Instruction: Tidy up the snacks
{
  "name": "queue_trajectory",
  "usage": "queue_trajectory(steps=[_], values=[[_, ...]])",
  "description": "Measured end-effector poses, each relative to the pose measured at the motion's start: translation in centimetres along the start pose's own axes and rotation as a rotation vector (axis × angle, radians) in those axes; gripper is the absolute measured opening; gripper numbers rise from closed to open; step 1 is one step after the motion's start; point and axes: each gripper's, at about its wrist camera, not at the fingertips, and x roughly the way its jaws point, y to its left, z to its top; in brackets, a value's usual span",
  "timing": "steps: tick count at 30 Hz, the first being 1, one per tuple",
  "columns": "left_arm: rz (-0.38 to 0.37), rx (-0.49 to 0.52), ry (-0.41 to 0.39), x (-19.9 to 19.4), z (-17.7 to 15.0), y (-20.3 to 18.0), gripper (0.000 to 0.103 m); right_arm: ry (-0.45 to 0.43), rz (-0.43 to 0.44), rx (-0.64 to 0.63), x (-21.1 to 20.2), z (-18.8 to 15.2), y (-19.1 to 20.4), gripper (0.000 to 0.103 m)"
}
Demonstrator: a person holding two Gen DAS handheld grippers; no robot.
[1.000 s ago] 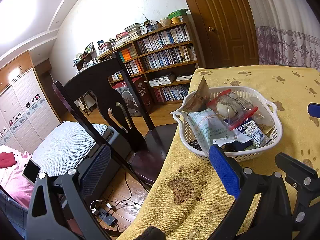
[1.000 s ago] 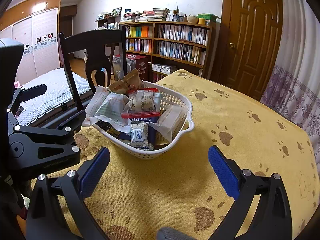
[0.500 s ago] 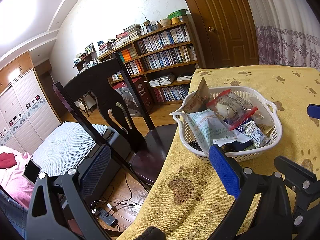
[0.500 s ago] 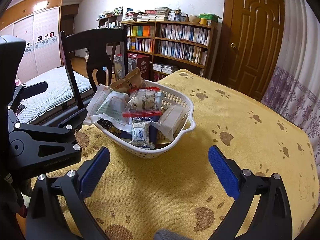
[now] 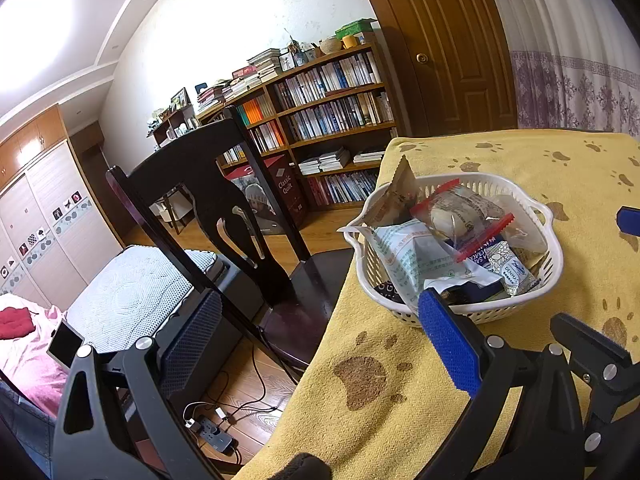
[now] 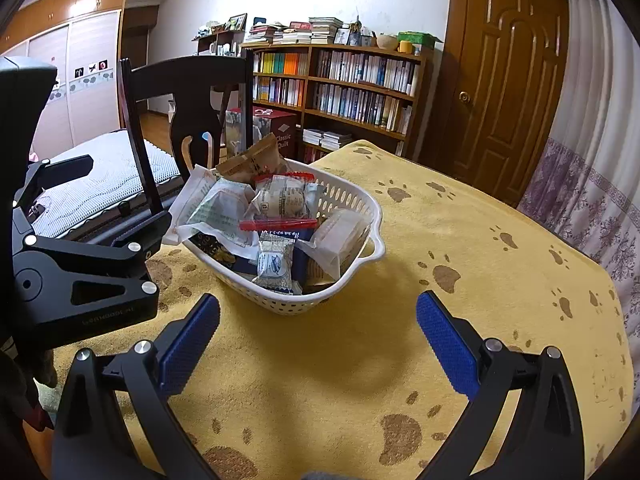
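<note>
A white perforated basket (image 5: 549, 216) (image 6: 280, 302) stands on the yellow paw-print cloth near the table's left edge. Several snack packets fill it: a brown packet (image 6: 252, 162), a clear packet with red sealed edges (image 5: 456, 216) (image 6: 284, 200), a green-and-white packet (image 5: 404, 256) (image 6: 220, 212) and a small silver-blue packet (image 6: 274, 266). My left gripper (image 5: 320, 344) is open and holds nothing; it straddles the table edge just short of the basket. My right gripper (image 6: 318, 344) is open and holds nothing, a little in front of the basket.
A dark wooden chair (image 5: 224, 200) stands against the table's left edge beside the basket. On the floor below lies a power strip (image 5: 212, 436) with cables. A bookshelf (image 6: 352, 88), a door (image 6: 508, 92) and a curtain (image 6: 592, 184) are behind. Bare cloth (image 6: 500, 272) stretches right of the basket.
Almost nothing: the right gripper's view has shifted very slightly. Both grippers stay open and the basket has not moved.
</note>
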Motion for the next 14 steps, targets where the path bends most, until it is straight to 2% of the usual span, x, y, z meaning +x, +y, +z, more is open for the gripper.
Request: queue_trajectory(steps=[14], values=[[-0.01,0.023,-0.001,-0.2,0.3,-0.5,0.1,0.051,-0.025,0.031,0.3,-0.3,-1.3,0.098]])
